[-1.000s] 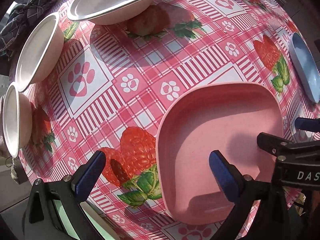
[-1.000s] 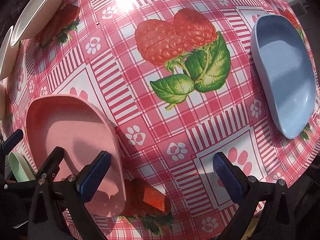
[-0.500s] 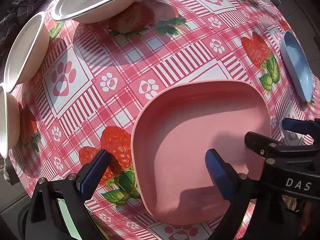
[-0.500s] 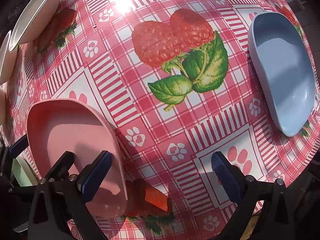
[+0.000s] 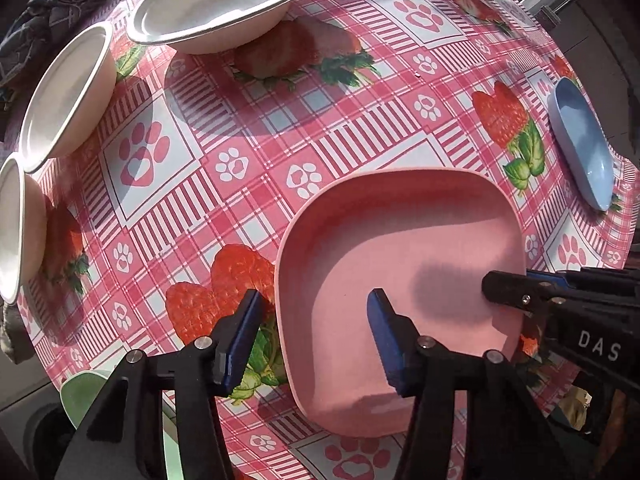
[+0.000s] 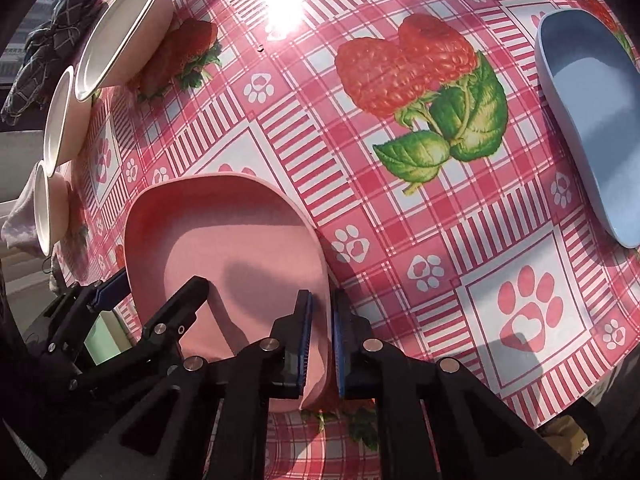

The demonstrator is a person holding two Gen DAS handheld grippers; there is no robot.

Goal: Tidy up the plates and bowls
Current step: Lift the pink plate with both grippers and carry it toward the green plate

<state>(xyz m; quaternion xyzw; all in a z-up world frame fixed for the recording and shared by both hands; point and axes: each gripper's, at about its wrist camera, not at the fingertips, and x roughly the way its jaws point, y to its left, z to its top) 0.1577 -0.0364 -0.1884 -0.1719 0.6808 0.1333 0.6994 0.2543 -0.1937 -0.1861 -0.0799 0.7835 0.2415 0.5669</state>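
A pink square plate (image 5: 400, 248) (image 6: 224, 248) lies on the strawberry-print tablecloth. My right gripper (image 6: 322, 340) is shut on the plate's right rim, one pad inside and one outside. The same gripper shows in the left wrist view at the plate's right edge (image 5: 516, 292). My left gripper (image 5: 314, 332) straddles the plate's left rim and its jaws are closing. One pad sits just outside the rim and the other stands well inside, not pressing. Three white bowls (image 5: 224, 4) (image 5: 64, 92) (image 5: 16, 224) line the far left. A blue plate (image 5: 580, 144) (image 6: 592, 120) lies at the right.
A pale green plate (image 5: 80, 392) peeks out under the left gripper at the table's near edge. A dark checked cloth (image 5: 48, 12) lies beyond the bowls. Bare tablecloth (image 6: 400, 220) stretches between the pink and blue plates.
The right gripper's jaws went from wide open to shut on the pink plate's right rim. The left jaws narrowed around its left rim.
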